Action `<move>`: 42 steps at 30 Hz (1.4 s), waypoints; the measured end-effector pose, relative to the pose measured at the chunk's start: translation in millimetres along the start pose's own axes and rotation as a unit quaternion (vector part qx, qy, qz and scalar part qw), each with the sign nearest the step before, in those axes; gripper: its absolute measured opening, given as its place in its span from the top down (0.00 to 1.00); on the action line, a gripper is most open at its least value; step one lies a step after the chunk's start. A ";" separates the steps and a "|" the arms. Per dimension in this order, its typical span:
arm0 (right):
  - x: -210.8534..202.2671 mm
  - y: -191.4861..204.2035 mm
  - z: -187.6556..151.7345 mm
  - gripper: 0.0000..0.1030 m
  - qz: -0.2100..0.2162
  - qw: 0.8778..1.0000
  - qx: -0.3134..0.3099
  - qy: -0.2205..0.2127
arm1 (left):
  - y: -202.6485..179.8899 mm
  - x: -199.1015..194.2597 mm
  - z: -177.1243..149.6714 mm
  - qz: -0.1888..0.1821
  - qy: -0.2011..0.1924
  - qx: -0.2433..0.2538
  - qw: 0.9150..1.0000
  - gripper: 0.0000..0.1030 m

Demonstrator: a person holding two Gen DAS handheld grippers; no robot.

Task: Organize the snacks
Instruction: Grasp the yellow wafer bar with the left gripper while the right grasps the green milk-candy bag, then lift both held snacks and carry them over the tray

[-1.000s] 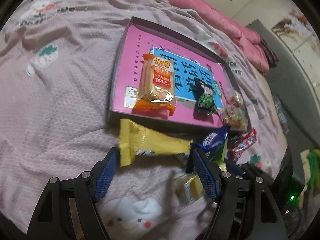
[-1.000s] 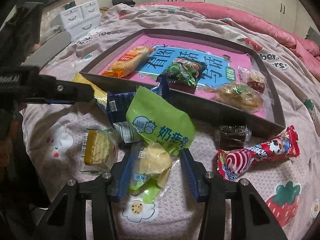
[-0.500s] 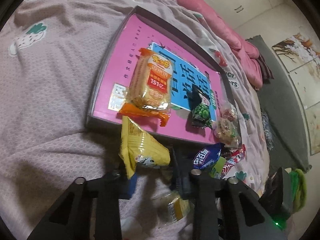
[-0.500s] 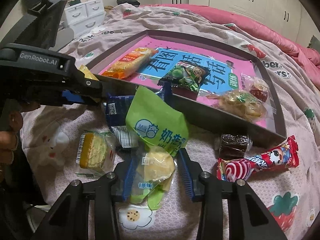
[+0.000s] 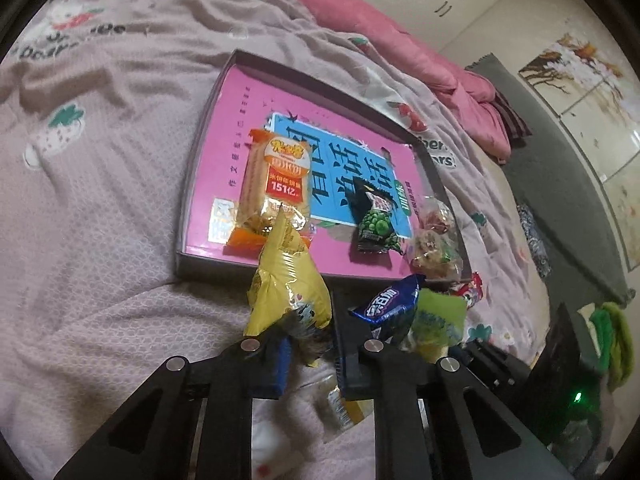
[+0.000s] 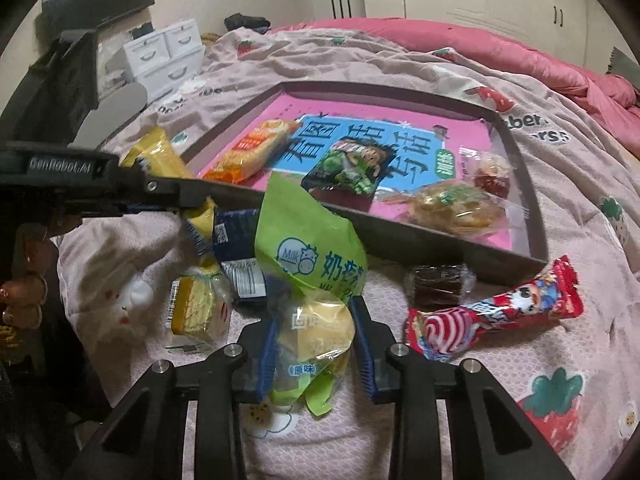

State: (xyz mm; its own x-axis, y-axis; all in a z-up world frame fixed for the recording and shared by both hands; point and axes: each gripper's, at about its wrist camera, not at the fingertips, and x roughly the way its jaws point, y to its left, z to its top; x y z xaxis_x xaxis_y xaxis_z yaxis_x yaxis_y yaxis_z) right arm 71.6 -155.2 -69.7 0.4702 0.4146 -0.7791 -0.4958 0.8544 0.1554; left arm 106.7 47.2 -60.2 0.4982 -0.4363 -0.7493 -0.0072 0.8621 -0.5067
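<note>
Whereas both jaws gaped earlier, left gripper (image 5: 308, 356) now clamps yellow packet (image 5: 286, 284), right gripper (image 6: 316, 344) green packet (image 6: 312, 280).

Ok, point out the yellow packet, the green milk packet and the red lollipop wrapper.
yellow packet (image 5: 286, 288): left wrist view, middle of its crinkled body.
green milk packet (image 6: 310, 240): right wrist view, printed front near the cow logo.
red lollipop wrapper (image 6: 496, 314): right wrist view, middle of the wrapper.

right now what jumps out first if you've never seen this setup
The shallow tray with its bright pink lining sits mid-bed, holding four snacks. Both grippers hold packets just short of its near wall: the left gripper is shut on a yellow bag, the right gripper on a green bag. A red candy lies on the blanket to the right.
</note>
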 end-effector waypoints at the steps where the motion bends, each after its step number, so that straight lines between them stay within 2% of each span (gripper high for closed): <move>1: -2.3 -1.0 0.4 0.67 0.001 1.000 0.003 -0.004 | 0.6 -4.0 -0.5 0.002 -0.004 0.003 1.000 0.83; 6: -13.9 -0.1 3.0 0.67 -0.002 1.000 0.000 -0.027 | -0.7 -19.3 0.2 0.009 -0.020 0.015 1.000 0.83; 17: -23.5 -2.4 7.1 0.67 -0.002 0.999 0.003 -0.047 | -13.3 -42.9 -1.9 0.024 -0.046 0.038 0.998 0.84; 22: -36.9 -4.8 10.5 0.67 0.005 0.997 0.008 -0.075 | -24.0 -47.0 -2.1 0.027 -0.053 0.055 0.997 0.85; 42: -58.6 -19.7 19.1 0.67 0.008 0.992 0.036 -0.118 | -47.4 -69.3 9.5 0.028 -0.080 0.068 0.994 0.85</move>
State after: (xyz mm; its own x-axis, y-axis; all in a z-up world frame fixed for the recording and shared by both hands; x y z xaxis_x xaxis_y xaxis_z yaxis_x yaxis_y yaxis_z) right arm 67.7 -190.4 -15.5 0.6243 0.4836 -0.6135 -0.4556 0.8634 0.2168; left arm 80.7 39.1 19.8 0.6326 -0.3485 -0.6916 0.0730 0.9159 -0.3948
